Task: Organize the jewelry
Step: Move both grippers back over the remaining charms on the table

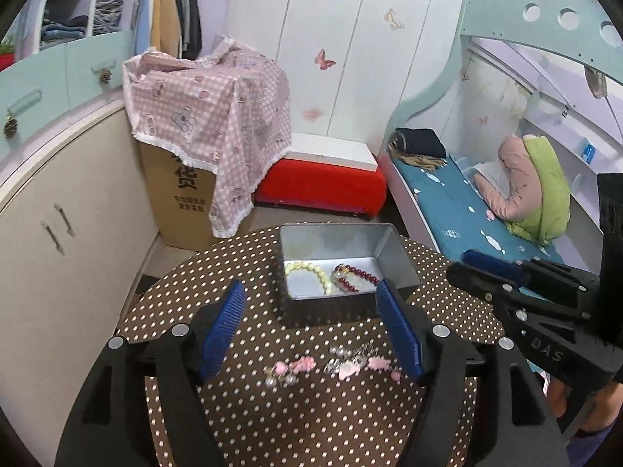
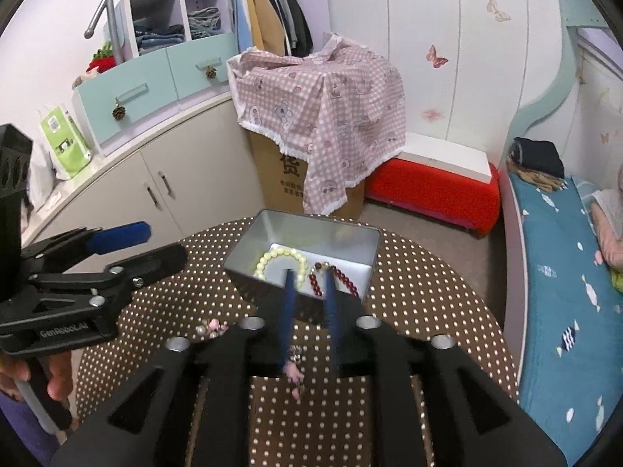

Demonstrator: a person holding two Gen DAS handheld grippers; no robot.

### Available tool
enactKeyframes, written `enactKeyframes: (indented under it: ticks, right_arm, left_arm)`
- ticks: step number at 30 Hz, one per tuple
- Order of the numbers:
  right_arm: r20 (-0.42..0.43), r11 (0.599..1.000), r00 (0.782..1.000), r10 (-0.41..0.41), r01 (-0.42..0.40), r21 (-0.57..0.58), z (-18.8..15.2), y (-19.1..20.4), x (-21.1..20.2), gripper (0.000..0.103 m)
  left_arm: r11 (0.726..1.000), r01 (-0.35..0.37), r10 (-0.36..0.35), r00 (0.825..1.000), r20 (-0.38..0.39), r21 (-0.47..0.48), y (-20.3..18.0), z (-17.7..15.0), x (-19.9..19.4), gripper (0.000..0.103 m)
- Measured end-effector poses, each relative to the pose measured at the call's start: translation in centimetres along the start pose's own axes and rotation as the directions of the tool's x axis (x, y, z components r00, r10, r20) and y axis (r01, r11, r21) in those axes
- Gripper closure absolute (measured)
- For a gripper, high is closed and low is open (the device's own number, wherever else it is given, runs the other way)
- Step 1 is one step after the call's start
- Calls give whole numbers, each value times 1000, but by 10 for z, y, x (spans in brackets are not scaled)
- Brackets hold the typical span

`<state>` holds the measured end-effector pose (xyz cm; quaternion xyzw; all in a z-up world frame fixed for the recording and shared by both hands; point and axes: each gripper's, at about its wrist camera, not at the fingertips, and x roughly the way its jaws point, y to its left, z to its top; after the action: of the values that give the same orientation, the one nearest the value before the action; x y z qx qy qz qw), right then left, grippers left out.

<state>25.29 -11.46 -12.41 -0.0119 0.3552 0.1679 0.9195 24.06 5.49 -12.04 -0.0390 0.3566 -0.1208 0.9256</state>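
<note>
**Pink-and-pearl chain lies crosswise, on the near side of the tin**

Relation that matters: the remaining piece, a pink-and-pearl chain (image 1: 331, 366), lies on the dotted table (image 1: 311, 428) on the near side of the tin box (image 1: 393, 257), towards the person. Its long axis runs left to right across the table, roughly parallel to the near wall of the tin. In the left wrist view it sits just below and between the two blue pads of the left tongs (image 1: 311, 327), so the left tongs look the better placed; a grasp would mean dropping down and slightly back, not forward.

Left tongs: jaws wide apart, nothing between them, clear of the table.

Right tongs (image 2: 309, 299): jaws part-way open with a modest gap, nothing gripped. Tips point over the near wall of the tin. One end of the chain (image 2: 294, 373) shows below them, close to the left pad; whether it touches the pad I cannot tell.

Appearance of the chain: small pink blobs, possibly flowers or hearts, mixed with pearl-like round beads and clear sparkling bits, strung loosely in an uneven line. Judged limp and likely to trail if lifted by one end.

Already in the tin: a pale yellow bead bracelet (image 1: 307, 270) on the left, a dark red bead bracelet (image 1: 356, 278) on the right, touching or nearly so.
</note>
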Motion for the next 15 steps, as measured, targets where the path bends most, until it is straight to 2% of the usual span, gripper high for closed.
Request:
enactKeyframes:
  ticks: [5, 15]
  right_arm:
    - [-4, 1000, 1000, -23, 23, 7, -21, -3, -5, 56]
    - [-102, 999, 994, -27, 30, 27, -67, -10, 25, 51]
  left_arm:
    - [999, -7, 7, 1000, -3, -35, 15, -22, -6, 36]
    - [995, -22, 13, 996, -85, -99, 42, -64, 14, 36]
